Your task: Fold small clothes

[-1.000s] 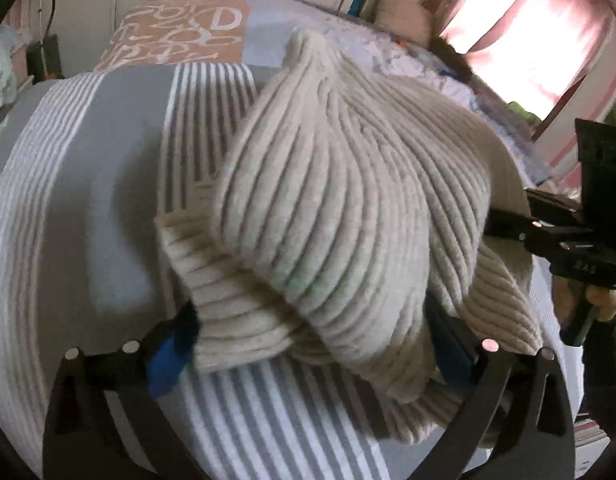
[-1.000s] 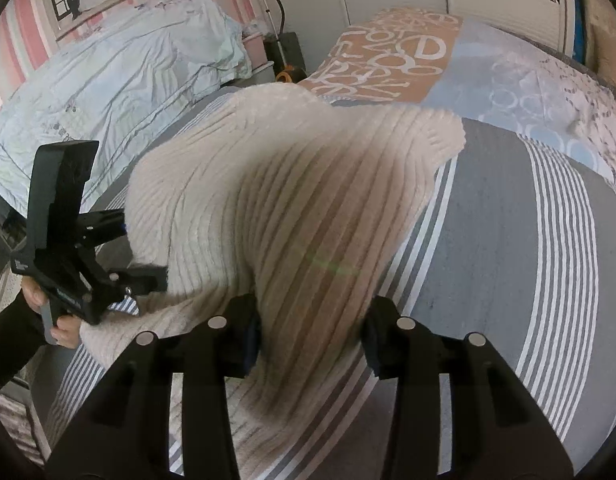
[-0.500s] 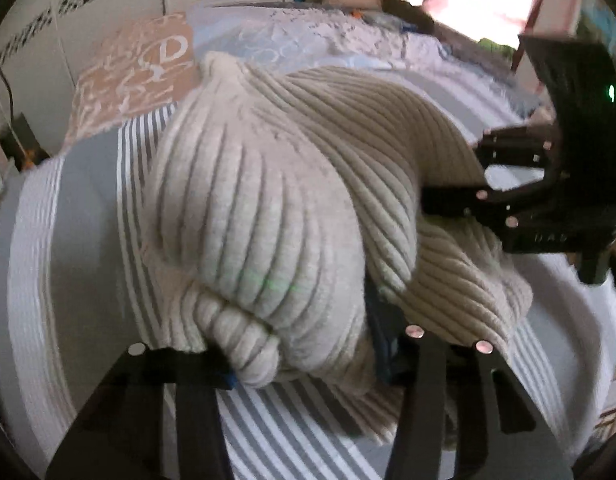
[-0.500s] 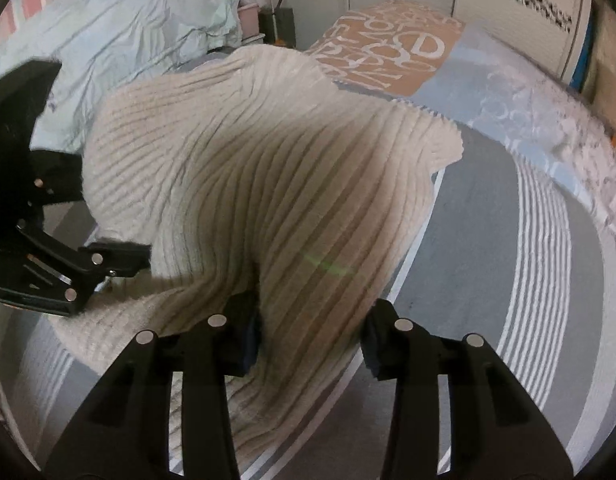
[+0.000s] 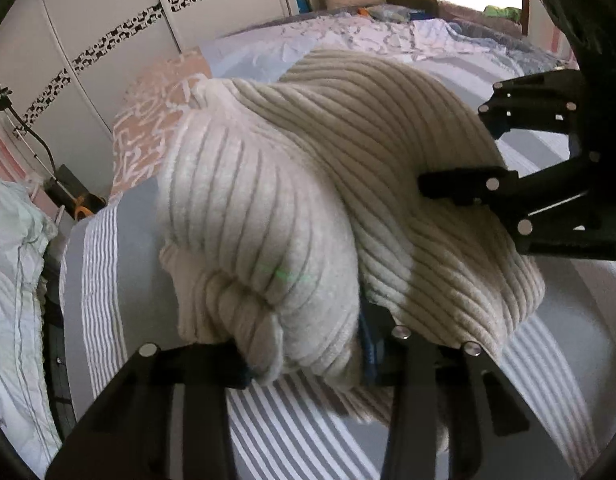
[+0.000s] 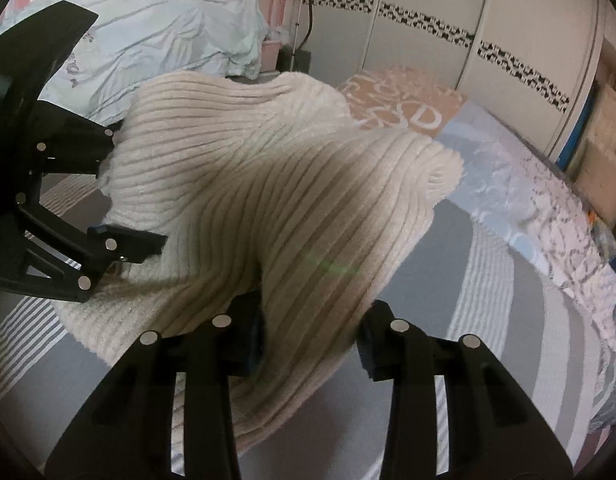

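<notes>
Between both grippers, over striped bedspread (image 5: 108,280): bunched ribbed knit (image 5: 268,220).

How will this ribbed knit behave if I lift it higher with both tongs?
The knit is probably floppy: it bunches and sags between the left tongs and right tongs and drapes onto the bed. Its thick ribs suggest some weight, so free edges will likely droop. The fuzzy surface should grip rather than slip.
</notes>
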The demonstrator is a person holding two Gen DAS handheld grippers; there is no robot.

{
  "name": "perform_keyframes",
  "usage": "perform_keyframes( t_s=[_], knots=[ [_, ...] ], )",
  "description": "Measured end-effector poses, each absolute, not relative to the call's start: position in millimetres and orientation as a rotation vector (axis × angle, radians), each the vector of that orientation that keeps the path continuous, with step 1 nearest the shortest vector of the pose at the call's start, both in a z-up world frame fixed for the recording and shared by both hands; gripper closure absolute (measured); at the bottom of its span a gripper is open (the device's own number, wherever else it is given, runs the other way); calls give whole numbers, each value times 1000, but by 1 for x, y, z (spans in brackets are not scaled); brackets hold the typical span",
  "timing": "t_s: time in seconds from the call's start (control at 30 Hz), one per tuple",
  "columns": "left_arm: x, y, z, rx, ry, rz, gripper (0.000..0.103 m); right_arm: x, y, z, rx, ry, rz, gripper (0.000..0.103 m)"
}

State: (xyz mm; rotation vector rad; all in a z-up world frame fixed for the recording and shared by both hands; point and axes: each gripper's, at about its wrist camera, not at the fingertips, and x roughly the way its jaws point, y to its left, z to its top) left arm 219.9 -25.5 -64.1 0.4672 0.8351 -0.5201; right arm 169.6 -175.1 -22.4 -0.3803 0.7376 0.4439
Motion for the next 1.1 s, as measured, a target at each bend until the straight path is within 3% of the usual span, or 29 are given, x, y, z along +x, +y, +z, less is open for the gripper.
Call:
perform_keyframes(
  t_s=[0.37,0.63,0.9,1.0,1.07,1.1],
  knots=[
    [137,-74,-37,422,814,-542,63,85,-243,-2,-434,748,429,65],
    [108,-130,-81,405,849,-575,65,79,-296,-73,-414,864,414,65],
    [105,-140,-105,462,789,-527,65,85,-312,-81,-295,856,456,62],
    [103,-136,-106,446,787,-526,64,86,-315,-79,-252,873,448,57],
    [103,-132,-106,428,787,-521,57,90,-321,-77,-226,892,415,38],
    [100,-130,-105,420,784,-514,54,89,-320,-75,-238,886,392,33]
  ],
)
